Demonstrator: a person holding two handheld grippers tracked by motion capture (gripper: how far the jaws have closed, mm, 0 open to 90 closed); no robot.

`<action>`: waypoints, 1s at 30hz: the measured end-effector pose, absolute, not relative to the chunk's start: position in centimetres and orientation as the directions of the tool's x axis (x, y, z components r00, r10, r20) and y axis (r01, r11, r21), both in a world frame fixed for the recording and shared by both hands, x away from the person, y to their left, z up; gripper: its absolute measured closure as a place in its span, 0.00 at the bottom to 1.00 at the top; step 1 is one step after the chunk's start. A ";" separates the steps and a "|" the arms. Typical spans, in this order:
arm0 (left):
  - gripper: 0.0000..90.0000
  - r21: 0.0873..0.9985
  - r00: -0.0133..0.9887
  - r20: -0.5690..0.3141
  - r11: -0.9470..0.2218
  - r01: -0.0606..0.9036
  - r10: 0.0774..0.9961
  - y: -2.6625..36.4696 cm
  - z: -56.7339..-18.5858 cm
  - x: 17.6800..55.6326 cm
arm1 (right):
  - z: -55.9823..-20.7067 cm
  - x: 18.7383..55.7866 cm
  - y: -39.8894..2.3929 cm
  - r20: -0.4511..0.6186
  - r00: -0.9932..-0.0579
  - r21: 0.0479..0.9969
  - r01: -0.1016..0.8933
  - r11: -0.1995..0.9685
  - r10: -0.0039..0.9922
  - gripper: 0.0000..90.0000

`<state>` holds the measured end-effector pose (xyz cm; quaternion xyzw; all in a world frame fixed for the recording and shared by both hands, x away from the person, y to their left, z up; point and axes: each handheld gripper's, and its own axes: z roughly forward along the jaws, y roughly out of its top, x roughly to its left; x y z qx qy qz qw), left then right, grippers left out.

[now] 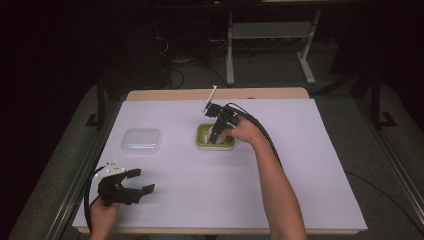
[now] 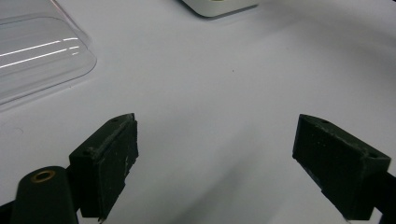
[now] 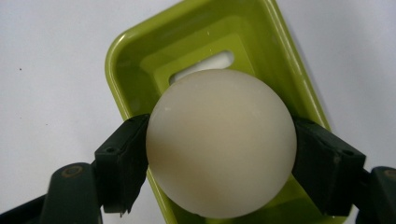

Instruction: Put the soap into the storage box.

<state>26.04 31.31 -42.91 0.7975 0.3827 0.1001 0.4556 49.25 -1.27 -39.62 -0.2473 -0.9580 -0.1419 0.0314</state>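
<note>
right claw [image 3: 219, 154] clamped on a smooth white ball [image 3: 222, 142], poised just over the green tray [image 3: 122, 60] at mid tabletop [image 1: 300, 165]. gripped only at the ball's widest line (rounded, glossy surface), so liable to squirt out under any squeeze change or tilt, then bounce off the tray rim and roll away. left claw [image 2: 217, 163] spread wide, holding nothing, low over the tabletop beside the clear lid [image 2: 32, 51], too far off to catch a runaway.

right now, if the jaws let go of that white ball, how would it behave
The white ball looks smooth and round, so it would probably roll. Held over the green tray, its raised rim might contain it. The right gripper touches only its sides, so it could slip.
</note>
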 end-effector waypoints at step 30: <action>0.15 0.801 0.696 -0.177 -0.309 0.512 0.696 30.9 -43.0 26.0 | -36.5 44.3 -9.0 0.123 -0.857 0.408 0.504 0.761 0.501 0.27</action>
